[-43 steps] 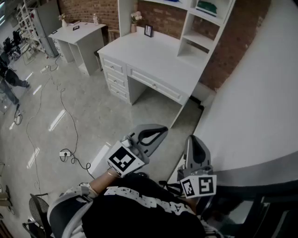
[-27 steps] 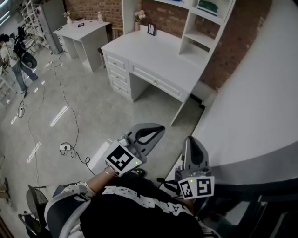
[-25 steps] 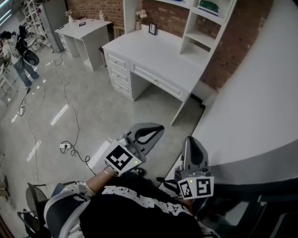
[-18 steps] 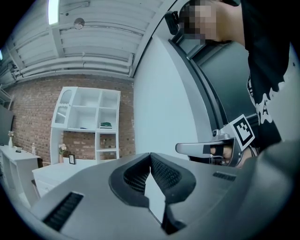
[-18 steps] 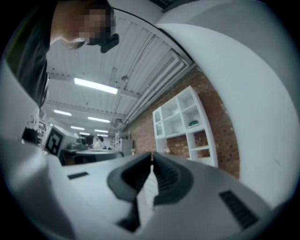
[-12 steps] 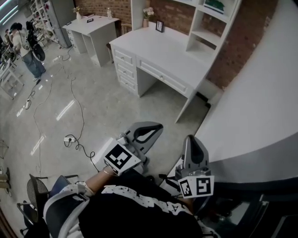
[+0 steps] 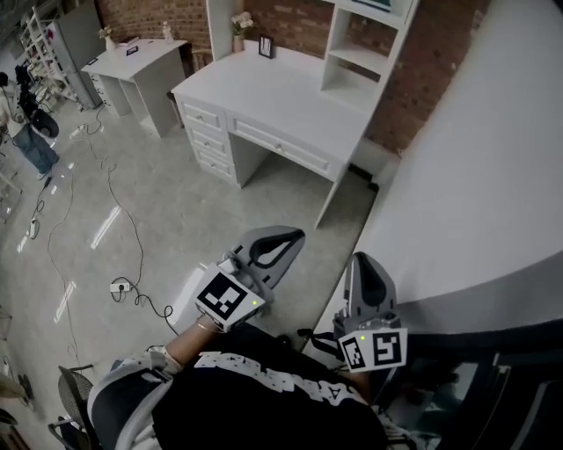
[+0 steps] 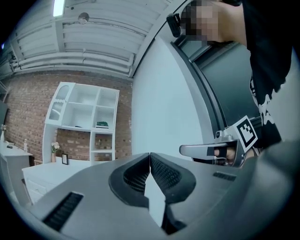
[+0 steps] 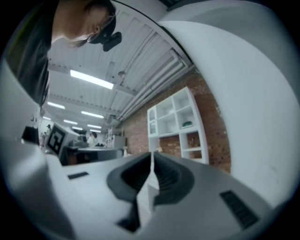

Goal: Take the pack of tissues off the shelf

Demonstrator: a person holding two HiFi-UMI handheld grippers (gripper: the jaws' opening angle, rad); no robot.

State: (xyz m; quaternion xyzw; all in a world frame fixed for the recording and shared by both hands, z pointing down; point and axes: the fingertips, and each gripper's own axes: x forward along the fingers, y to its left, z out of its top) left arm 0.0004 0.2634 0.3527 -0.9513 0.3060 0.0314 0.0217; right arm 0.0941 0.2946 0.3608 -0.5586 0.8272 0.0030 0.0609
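I hold the grey left gripper (image 8: pixel 150 161) and grey right gripper (image 9: pixel 151 161) empty, jaws pressed together. The flat green tissue pack (image 8: pixel 102 124), as I judge it, lies on the white shelf unit (image 7: pixel 356 58), well away. Approach and grasp remain.

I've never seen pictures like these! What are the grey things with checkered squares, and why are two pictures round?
They are pinching tools. A person holds one in each hand: the left gripper and the right gripper. The squared cubes belong to them. One picture comes from a camera on the person's head, looking down. The round ones come from cameras riding on each tool. Both tools are pinched shut, holding nothing. Ahead stands a white desk with a picture frame, flowers and white shelves on it. A green thing lies on one shelf.
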